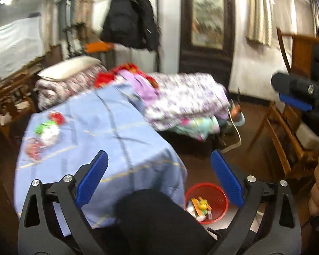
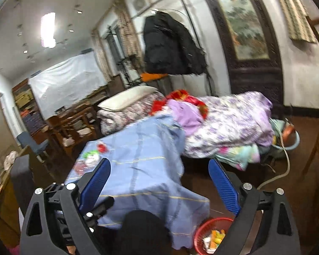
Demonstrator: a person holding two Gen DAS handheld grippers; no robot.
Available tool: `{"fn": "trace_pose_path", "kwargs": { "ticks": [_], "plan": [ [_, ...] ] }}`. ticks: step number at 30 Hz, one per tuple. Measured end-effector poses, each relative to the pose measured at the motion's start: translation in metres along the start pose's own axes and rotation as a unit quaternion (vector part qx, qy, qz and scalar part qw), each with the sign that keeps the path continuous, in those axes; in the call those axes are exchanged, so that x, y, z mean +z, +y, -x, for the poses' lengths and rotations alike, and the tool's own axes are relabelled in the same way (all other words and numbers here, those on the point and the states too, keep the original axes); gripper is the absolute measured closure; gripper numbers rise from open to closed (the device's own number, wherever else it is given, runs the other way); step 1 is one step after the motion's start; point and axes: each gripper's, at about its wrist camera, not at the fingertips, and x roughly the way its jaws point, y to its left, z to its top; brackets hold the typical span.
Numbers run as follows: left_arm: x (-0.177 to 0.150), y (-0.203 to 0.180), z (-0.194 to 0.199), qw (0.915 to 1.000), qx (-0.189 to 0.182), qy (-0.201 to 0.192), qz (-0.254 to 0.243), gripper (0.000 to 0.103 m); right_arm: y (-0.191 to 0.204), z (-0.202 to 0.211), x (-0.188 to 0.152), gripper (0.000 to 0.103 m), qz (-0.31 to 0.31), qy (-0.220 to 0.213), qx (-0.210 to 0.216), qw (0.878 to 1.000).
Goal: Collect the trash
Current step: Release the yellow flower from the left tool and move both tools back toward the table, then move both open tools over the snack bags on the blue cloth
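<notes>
Left gripper (image 1: pixel 158 177), seen from its own wrist camera, has its blue jaws spread wide with nothing between them. Right gripper (image 2: pixel 159 182) is equally wide and empty. Both hang in the air above the near end of a surface draped in a blue checked cloth (image 1: pixel 108 127).

From the left gripper, the remaining wrappers (image 1: pixel 44 132) (red, green and white, blurred) lie on the cloth at about ten o'clock, clustered near its left edge. In the right wrist view the same wrappers (image 2: pixel 88 159) sit at about eleven o'clock, just past the left jaw.

The red basket (image 1: pixel 220 199) is on the floor at five o'clock, already holding some trash. The left gripper looks the nearer for the next pick.
</notes>
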Motion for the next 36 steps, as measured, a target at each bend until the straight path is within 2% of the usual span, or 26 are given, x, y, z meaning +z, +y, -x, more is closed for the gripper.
{"fn": "trace_pose_path", "kwargs": {
  "ticks": [3, 9, 14, 20, 24, 29, 32, 36],
  "plan": [
    [0.005, 0.024, 0.040, 0.9990, 0.023, -0.036, 0.010, 0.007, 0.029, 0.012, 0.007, 0.006, 0.015, -0.013, 0.016, 1.000],
    [0.012, 0.076, 0.106, 0.9930, 0.066, -0.090, 0.039, 0.007, 0.082, 0.028, 0.018, 0.006, 0.027, -0.018, 0.056, 0.998],
    [0.009, 0.123, 0.135, 0.9889, 0.082, -0.095, 0.079, 0.007, 0.120, 0.039, 0.023, 0.006, 0.048, -0.024, 0.070, 0.996],
    [0.011, 0.161, 0.145, 0.9825, 0.106, -0.097, 0.119, 0.007, 0.144, 0.033, 0.018, 0.006, 0.062, -0.012, 0.074, 0.995],
    [0.008, 0.181, 0.142, 0.9789, 0.121, -0.092, 0.137, 0.007, 0.141, 0.015, 0.012, 0.006, 0.051, 0.010, 0.076, 0.996],
    [0.000, 0.204, 0.121, 0.9745, 0.149, -0.064, 0.155, 0.007, 0.122, -0.023, -0.001, 0.006, 0.029, 0.051, 0.073, 0.996],
    [-0.006, 0.222, 0.099, 0.9698, 0.180, -0.038, 0.160, 0.007, 0.108, -0.054, -0.010, 0.006, 0.008, 0.077, 0.066, 0.995],
    [-0.024, 0.253, 0.063, 0.9639, 0.186, 0.012, 0.190, 0.007, 0.095, -0.094, -0.024, 0.006, -0.021, 0.115, 0.062, 0.991]
  ]
}}
